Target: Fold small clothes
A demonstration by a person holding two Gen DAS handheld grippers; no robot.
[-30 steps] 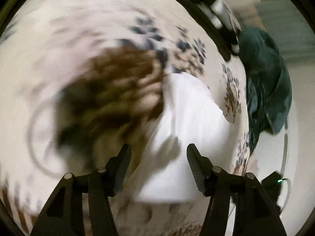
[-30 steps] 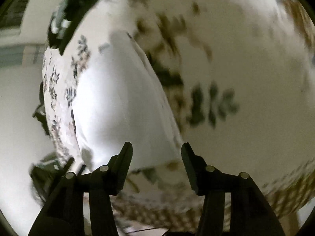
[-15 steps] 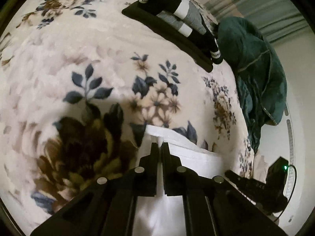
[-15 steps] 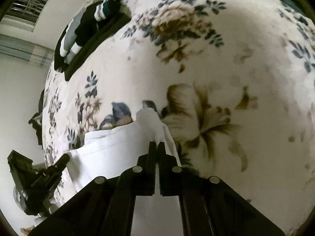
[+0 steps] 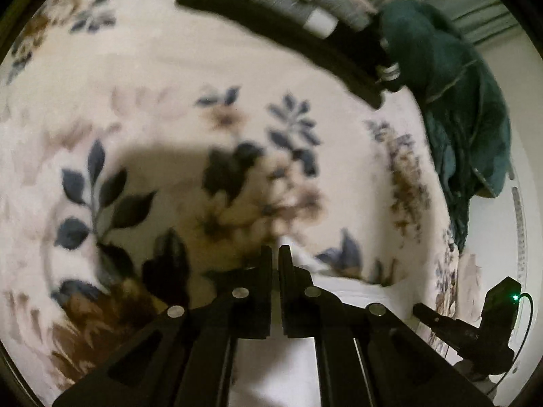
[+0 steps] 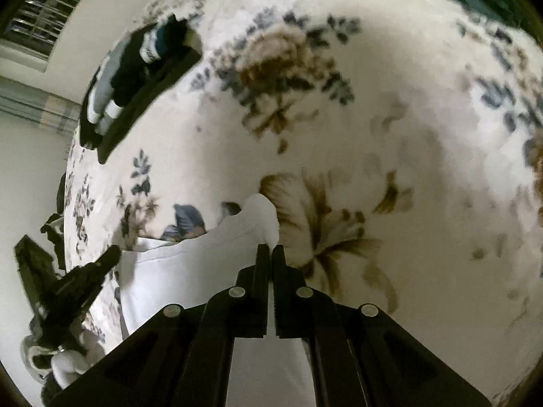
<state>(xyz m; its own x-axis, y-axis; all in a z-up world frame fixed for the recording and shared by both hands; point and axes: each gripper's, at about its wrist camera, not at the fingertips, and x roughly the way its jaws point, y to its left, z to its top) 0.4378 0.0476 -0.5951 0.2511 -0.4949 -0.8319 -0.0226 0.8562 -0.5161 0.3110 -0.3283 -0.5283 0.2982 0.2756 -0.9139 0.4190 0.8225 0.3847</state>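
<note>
A small white garment (image 6: 203, 271) lies on a floral blanket (image 6: 407, 135). My right gripper (image 6: 270, 249) is shut on one corner of it, which bunches up just past the fingertips. My left gripper (image 5: 275, 251) is shut on the other corner of the white garment (image 5: 339, 288), whose edge runs to the right below the fingers. Each gripper shows in the other's view: the right one at the lower right of the left wrist view (image 5: 420, 310), the left one at the lower left of the right wrist view (image 6: 113, 252).
A stack of folded dark, grey and white clothes (image 5: 305, 10) lies on a dark board at the far side of the blanket (image 5: 135, 84). A teal garment (image 5: 458, 101) is heaped at the bed's right edge. A window with blinds (image 6: 44, 6) is at the upper left.
Both grippers went from open over the white garment to shut on its corners. Since then they have carried the corners a little further across the blanket, lifting the edge.
</note>
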